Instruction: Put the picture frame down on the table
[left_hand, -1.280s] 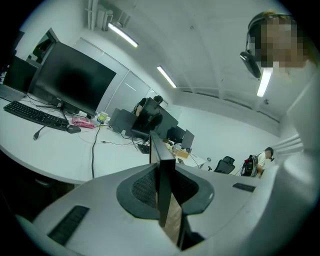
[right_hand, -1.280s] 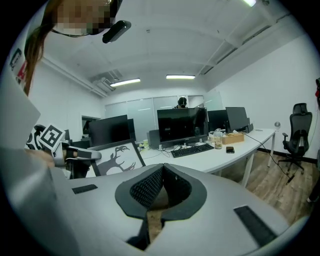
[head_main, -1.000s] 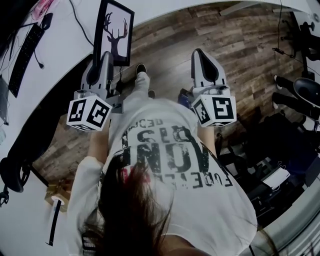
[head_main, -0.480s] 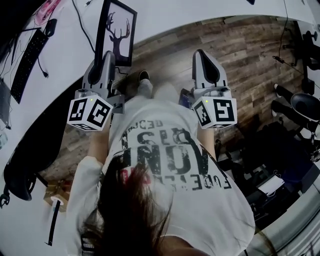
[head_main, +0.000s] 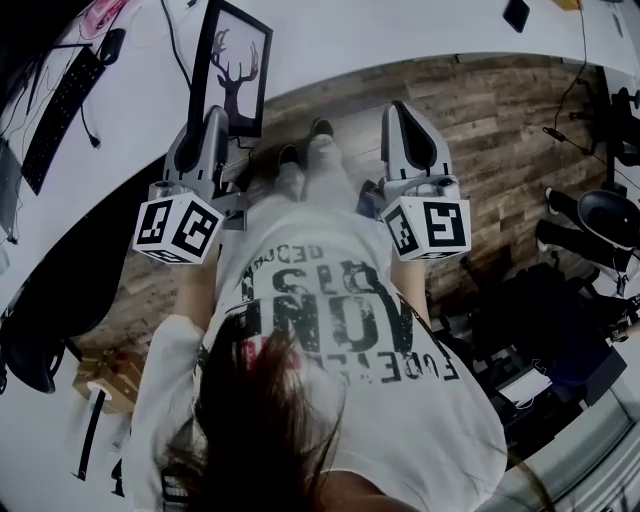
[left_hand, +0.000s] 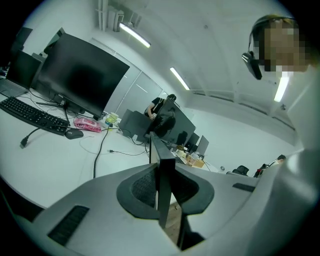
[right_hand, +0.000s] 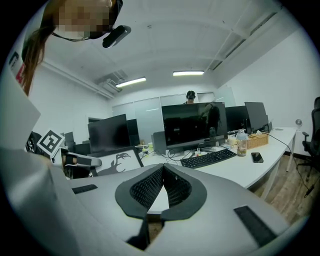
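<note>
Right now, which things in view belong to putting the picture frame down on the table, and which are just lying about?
Part of the job:
- picture frame, clamped upright in the left gripper
- white table, where it is to go

Just lying about on the table:
- keyboard
- mouse
- pink item
- monitor
- phone

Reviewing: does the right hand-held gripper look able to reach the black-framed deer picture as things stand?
Probably yes: the black-framed deer picture, clamped in the left hand-held gripper, stands nearby with nothing between, but the right hand-held gripper is shut and must open first.
</note>
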